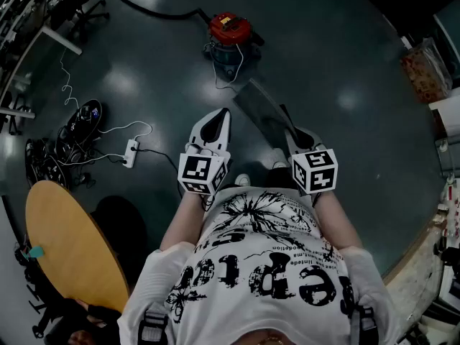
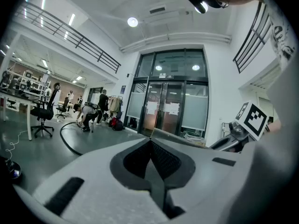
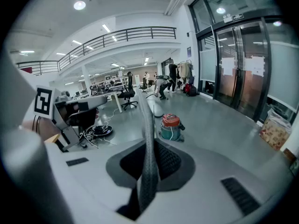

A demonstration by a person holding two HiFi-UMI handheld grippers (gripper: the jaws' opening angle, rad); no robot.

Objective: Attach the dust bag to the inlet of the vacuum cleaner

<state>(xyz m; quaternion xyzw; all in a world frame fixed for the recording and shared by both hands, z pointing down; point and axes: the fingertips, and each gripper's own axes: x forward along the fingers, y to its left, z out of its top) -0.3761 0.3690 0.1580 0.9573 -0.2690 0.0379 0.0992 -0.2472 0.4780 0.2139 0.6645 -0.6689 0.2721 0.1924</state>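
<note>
The vacuum cleaner (image 1: pixel 230 34), a small drum with a red top, stands on the dark floor ahead of me; it also shows in the right gripper view (image 3: pixel 170 127). My right gripper (image 1: pixel 292 134) is shut on the dust bag (image 1: pixel 262 110), a flat grey sheet that reaches up and left toward the vacuum cleaner but stays well short of it. In the right gripper view the dust bag (image 3: pixel 145 115) shows edge-on, pinched between the pads of the right gripper (image 3: pixel 148 153). My left gripper (image 1: pixel 218 119) hovers beside it, jaws closed together on nothing (image 2: pixel 150 143).
A round wooden table (image 1: pixel 72 243) stands at my lower left. A power strip (image 1: pixel 130 153) and tangled cables (image 1: pixel 79 131) lie on the floor to the left. A black hose (image 1: pixel 158 9) runs behind the vacuum cleaner. Glass doors (image 2: pixel 173 97) and distant people (image 2: pixel 88 115) lie ahead.
</note>
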